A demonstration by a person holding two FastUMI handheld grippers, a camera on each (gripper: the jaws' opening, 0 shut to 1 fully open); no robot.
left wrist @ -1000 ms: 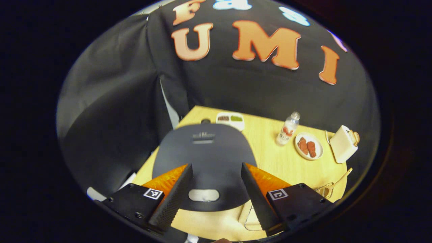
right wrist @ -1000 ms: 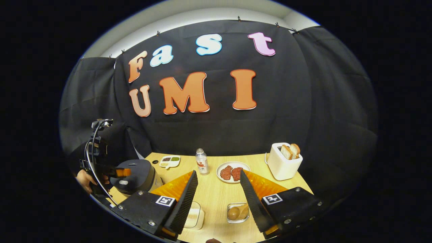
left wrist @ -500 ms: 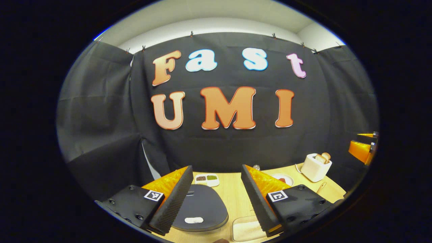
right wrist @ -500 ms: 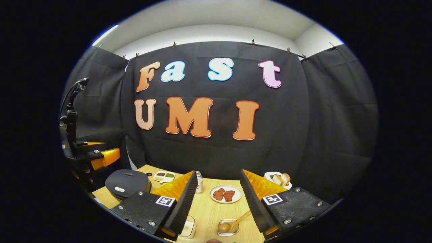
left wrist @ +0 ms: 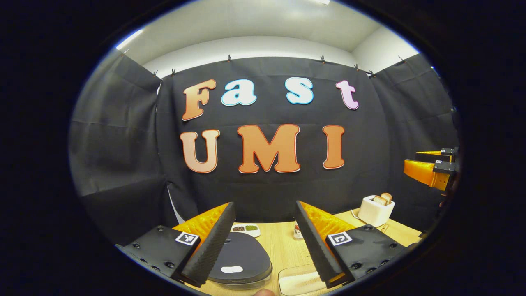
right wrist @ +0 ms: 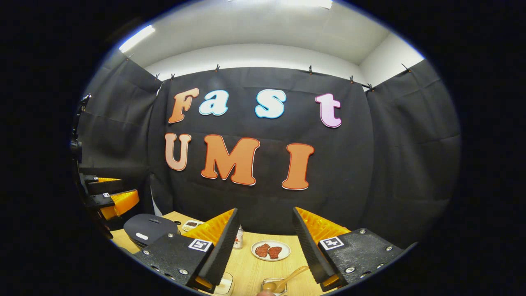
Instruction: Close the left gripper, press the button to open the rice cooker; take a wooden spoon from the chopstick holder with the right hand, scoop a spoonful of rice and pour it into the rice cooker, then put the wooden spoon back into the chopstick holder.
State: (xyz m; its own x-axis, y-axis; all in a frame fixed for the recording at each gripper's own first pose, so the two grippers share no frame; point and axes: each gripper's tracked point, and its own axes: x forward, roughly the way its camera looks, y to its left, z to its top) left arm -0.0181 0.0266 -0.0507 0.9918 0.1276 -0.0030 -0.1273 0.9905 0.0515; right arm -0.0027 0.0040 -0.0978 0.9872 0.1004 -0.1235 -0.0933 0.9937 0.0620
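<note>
Both my grippers have lifted since a second ago, tilting up off the table. Left gripper spread wide, empty, above the rice cooker, lid down, button unpressed; I must clench it first. Right gripper also spread, empty, over the wooden spoon sitting in its chopstick holder for pickup.

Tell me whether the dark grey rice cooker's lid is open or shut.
Shut. The dark grey rice cooker has its lid lying flat on the body, white button on top; no inner pot shows.
</note>
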